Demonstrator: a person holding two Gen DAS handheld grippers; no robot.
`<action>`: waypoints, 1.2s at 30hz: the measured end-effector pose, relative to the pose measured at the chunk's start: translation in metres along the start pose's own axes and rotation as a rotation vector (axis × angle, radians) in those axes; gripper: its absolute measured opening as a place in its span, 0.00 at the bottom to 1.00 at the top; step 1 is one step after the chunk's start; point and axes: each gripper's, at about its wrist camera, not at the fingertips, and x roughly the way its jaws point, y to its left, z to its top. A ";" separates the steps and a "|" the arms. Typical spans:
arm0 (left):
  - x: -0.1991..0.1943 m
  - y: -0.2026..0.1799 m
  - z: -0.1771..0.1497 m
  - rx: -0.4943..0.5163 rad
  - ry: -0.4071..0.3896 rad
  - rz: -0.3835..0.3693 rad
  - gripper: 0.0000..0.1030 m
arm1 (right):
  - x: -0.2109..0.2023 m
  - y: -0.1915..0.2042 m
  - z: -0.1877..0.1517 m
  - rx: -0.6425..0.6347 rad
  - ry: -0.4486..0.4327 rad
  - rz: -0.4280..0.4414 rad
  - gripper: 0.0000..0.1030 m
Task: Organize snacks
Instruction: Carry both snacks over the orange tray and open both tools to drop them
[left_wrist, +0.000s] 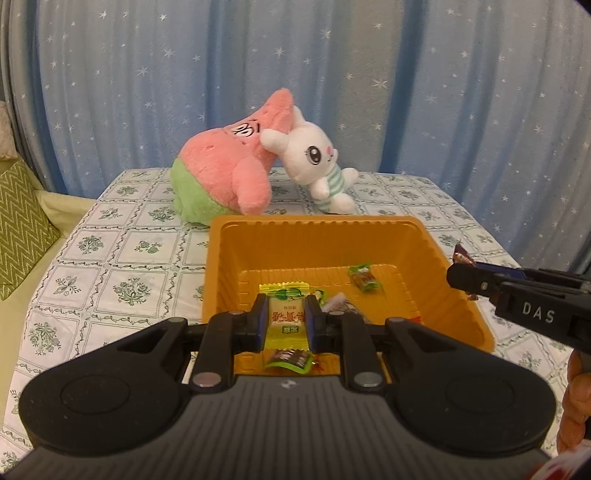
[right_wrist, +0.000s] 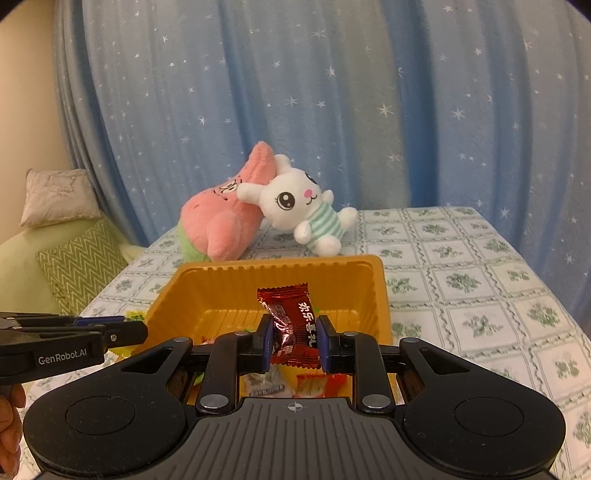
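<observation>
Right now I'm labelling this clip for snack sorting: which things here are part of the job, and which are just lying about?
Part of the job:
- orange tray
- yellow-green snack packet in the left claw
- red candy in the right claw
- green candy and other wrapped snacks in the tray

Just lying about:
- pink star plush
- white bunny plush
- zigzag cushion

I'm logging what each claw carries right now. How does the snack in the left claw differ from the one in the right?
The left claw grips a yellow-and-green snack with a pale middle panel; the right claw grips a dark red snack with white lettering. The yellow-and-green snack sits straight between its fingers; the dark red snack leans. Both are small sealed packets with crimped ends, held over the orange tray.
</observation>
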 end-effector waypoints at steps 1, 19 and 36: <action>0.002 0.002 0.001 -0.006 -0.001 -0.001 0.17 | 0.004 -0.001 0.001 0.003 0.001 -0.001 0.24; 0.028 0.013 0.006 -0.015 0.012 0.003 0.29 | 0.034 -0.015 0.002 0.050 0.041 -0.010 0.24; 0.025 0.023 0.003 -0.042 0.030 0.012 0.34 | 0.037 -0.009 0.004 0.076 0.041 0.004 0.24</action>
